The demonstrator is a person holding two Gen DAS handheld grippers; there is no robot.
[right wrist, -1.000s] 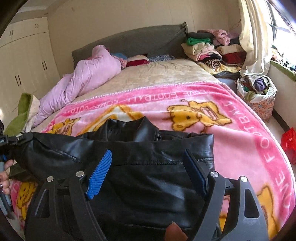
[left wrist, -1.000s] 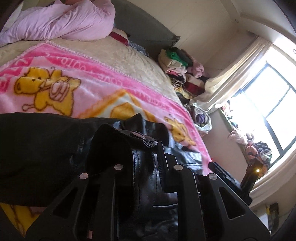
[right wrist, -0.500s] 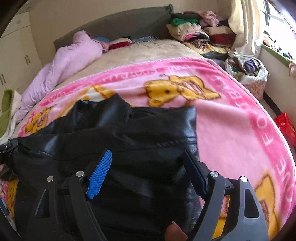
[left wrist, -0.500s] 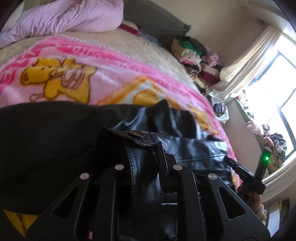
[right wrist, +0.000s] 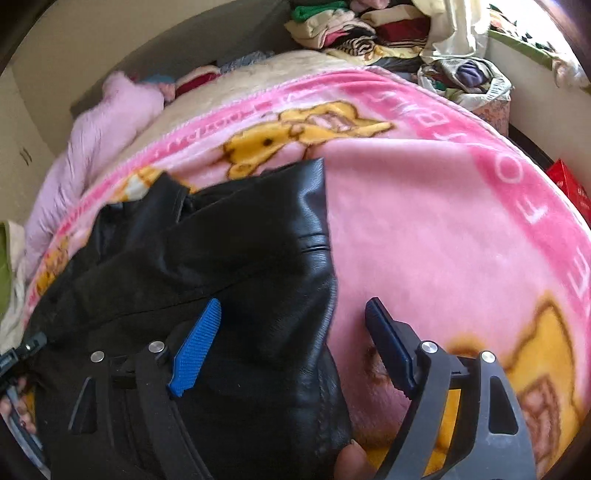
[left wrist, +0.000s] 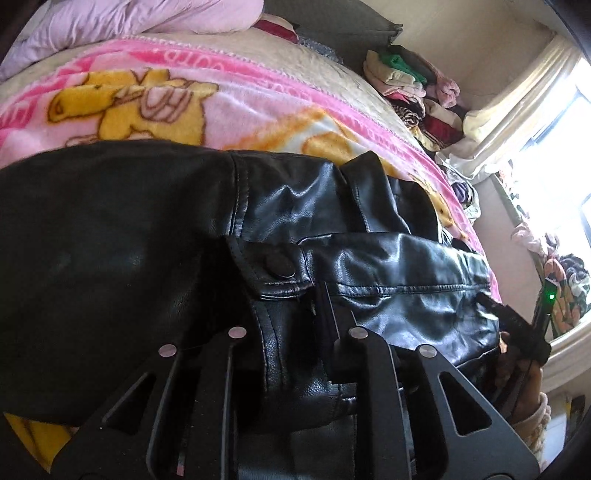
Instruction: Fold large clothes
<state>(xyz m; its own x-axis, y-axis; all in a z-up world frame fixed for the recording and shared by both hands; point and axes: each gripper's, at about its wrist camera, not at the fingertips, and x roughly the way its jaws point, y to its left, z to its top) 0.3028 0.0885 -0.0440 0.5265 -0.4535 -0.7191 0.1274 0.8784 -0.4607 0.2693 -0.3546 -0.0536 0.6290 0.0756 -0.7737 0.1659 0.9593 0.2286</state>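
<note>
A black leather jacket (left wrist: 369, 266) lies folded on a pink blanket with yellow bears (left wrist: 155, 103). My left gripper (left wrist: 288, 317) is shut on the jacket's snap-tab edge, with leather bunched between its black fingers. In the right wrist view the jacket (right wrist: 221, 258) lies at the left of the blanket (right wrist: 443, 221). My right gripper (right wrist: 291, 328) is open, its blue pads (right wrist: 195, 350) astride the jacket's right edge, not gripping it. The right gripper also shows in the left wrist view (left wrist: 524, 328), at the jacket's far end.
A lilac quilt (right wrist: 107, 125) lies at the head of the bed. Piles of folded clothes (right wrist: 340, 26) stand by the headboard and the curtain (left wrist: 517, 92). A basket of clothes (right wrist: 472, 81) and a red box (right wrist: 569, 184) stand beside the bed.
Both grippers have moved down and forward toward the bed, and the jacket has come down onto the blanket. The right gripper has shifted right, to the jacket's edge.
</note>
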